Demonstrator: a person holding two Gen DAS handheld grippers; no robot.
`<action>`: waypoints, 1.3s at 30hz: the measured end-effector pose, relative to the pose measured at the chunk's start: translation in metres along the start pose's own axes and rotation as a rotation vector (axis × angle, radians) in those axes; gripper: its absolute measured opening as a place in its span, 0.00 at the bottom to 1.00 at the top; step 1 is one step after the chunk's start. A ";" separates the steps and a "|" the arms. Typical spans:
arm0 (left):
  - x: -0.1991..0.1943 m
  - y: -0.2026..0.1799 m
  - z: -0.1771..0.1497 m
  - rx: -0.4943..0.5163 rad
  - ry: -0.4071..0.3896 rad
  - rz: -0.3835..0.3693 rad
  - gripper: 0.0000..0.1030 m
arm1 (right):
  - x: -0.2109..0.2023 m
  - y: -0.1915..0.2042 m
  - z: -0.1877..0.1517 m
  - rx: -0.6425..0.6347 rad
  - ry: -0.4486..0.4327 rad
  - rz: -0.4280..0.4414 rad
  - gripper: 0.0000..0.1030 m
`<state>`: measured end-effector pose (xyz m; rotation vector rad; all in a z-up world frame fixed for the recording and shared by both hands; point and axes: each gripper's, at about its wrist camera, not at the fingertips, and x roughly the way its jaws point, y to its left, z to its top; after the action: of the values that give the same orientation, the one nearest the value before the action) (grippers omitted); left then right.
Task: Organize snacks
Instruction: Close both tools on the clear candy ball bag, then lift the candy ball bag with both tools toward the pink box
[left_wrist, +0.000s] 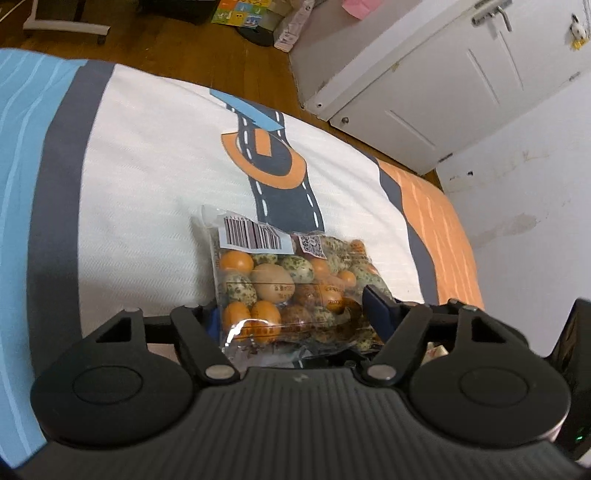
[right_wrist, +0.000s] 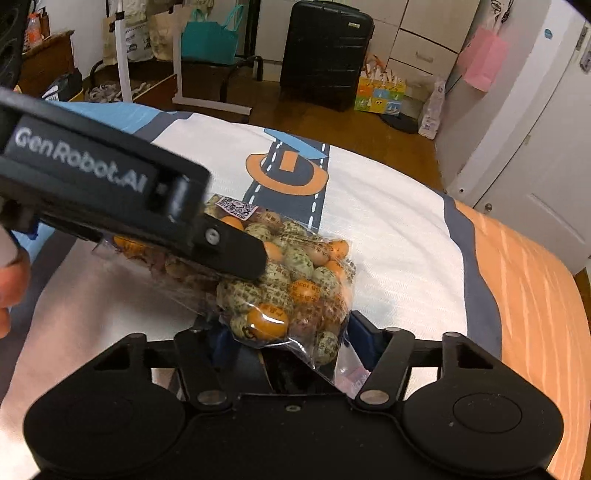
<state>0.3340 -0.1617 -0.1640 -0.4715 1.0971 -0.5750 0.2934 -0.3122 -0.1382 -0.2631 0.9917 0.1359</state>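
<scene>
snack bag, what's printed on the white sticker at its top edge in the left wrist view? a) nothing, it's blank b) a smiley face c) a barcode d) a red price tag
c: the white sticker at the top edge of the snack bag carries black barcode stripes, with a small QR label just to its right.

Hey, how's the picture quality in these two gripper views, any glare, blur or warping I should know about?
Left wrist view: glare streaks on the snack bag near its lower edge; fisheye bends the bed cover. Right wrist view: the left gripper crossing the frame is softly blurred, a glint sits on the bag's plastic, and the room's edges curve.
</scene>
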 end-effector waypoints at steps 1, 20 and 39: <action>-0.003 0.000 -0.001 -0.004 -0.001 -0.002 0.66 | -0.002 0.002 -0.001 -0.004 -0.004 -0.006 0.61; -0.098 -0.039 -0.032 0.068 -0.028 -0.002 0.59 | -0.080 0.024 -0.022 -0.006 -0.126 0.027 0.56; -0.233 -0.067 -0.086 0.100 -0.042 -0.086 0.40 | -0.183 0.082 -0.024 -0.110 -0.192 0.168 0.31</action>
<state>0.1630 -0.0690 0.0039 -0.4438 1.0068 -0.6892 0.1560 -0.2394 -0.0091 -0.2619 0.8157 0.3629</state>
